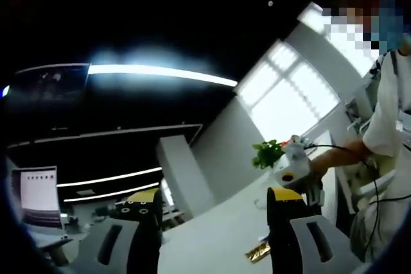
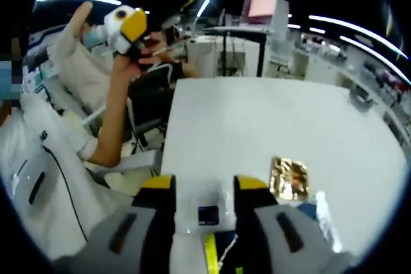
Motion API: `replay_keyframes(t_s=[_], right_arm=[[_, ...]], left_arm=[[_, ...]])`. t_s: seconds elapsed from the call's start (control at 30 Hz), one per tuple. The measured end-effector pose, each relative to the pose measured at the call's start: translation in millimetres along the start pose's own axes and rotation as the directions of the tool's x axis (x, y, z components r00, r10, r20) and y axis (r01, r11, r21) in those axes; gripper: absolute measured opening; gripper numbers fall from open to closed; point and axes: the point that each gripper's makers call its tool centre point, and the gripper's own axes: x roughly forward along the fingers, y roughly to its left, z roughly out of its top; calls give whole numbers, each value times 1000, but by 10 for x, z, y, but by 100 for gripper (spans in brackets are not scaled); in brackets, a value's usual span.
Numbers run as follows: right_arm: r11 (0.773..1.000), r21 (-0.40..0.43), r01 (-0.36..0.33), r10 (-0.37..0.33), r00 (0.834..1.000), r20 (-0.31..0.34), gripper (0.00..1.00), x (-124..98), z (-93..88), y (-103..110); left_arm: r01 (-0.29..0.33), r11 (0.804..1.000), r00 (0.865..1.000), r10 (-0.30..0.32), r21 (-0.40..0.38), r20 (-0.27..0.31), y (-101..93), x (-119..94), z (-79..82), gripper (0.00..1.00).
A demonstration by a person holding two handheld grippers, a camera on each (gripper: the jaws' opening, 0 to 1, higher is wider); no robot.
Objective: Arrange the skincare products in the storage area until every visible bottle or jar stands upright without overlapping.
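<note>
Skincare container (image 2: pixel 206 214), clear-white with a small dark square label, is seen gripped between the yellow-tipped jaws of the right gripper (image 2: pixel 204 185), low in the right gripper view. The jaws are closed against its two sides. The print on the dark label is too small to be read. A yellow strip (image 2: pixel 210 249) is seen just below the container, between the jaw bases; what it belongs to cannot be told.

Beyond the jaws a white table (image 2: pixel 257 120) is recorded. On it, just right of the right-hand jaw, a gold foil packet (image 2: pixel 289 178) lies flat; no lettering on it can be made out. Near the packet, toward the table edge, a blue and white item (image 2: pixel 323 217) lies on its side, blurred.

The left gripper (image 1: pixel 215 194) is held released, its jaws wide apart with nothing between them, and is pointed upward toward a dark ceiling with light strips (image 1: pixel 160 74). In the right gripper view it is seen raised well above the table in a hand (image 2: pixel 138 52), beside a white sleeve (image 2: pixel 38 158).

In the left gripper view the same gold packet is noted on the table between the jaw bases, close to the right-hand jaw. Further off, the right gripper is seen over the table, with a green plant (image 1: pixel 266 152) behind it and a bright window (image 1: pixel 289 94) beyond. A lit monitor (image 1: pixel 38 190) stands at far left; its text is illegible.
</note>
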Motion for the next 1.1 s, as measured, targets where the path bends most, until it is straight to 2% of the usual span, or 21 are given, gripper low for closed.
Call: replay_keyframes(t_s=[0.1,0.23,0.33,0.43,0.5,0.57,0.83,0.9,1.1], right_arm=[[1000,6,8,-8,1000,0,40,1,-10,-58],[1000,6,-25,25,999,-24,40,18,-48,-46],[999,-25,-44,43,998,-43,40,21,-67,-80],[995,5,-100,100,994,-45,43,23,-82,-9],[990,-10,-141,141,989,-49,42,29,-96,78],[990,-18,-139,138,989,-51,39,36,-95,114],[992,-69,-108,100,989,-107,40,35,-180,151],[988,-98,-115,104,988,-117,37,21,-190,194],[990,-88,-109,96,986,-139,35,7,-252,189]], left_arm=[[-1,1000,1000,1,8,-10,-3,4,-20,67],[1,1000,1000,-1,-1,-5,-7,8,-14,67],[-2,1000,1000,2,8,-13,-8,8,-29,67],[-3,1000,1000,3,19,-18,-9,5,-33,67],[-2,1000,1000,2,12,-12,-6,1,-18,67],[0,1000,1000,0,7,-6,-2,-4,-2,67],[-3,1000,1000,3,19,-6,14,-35,18,67],[-4,1000,1000,4,26,-10,15,-40,14,67],[-1,1000,1000,1,23,-7,14,-40,16,67]])
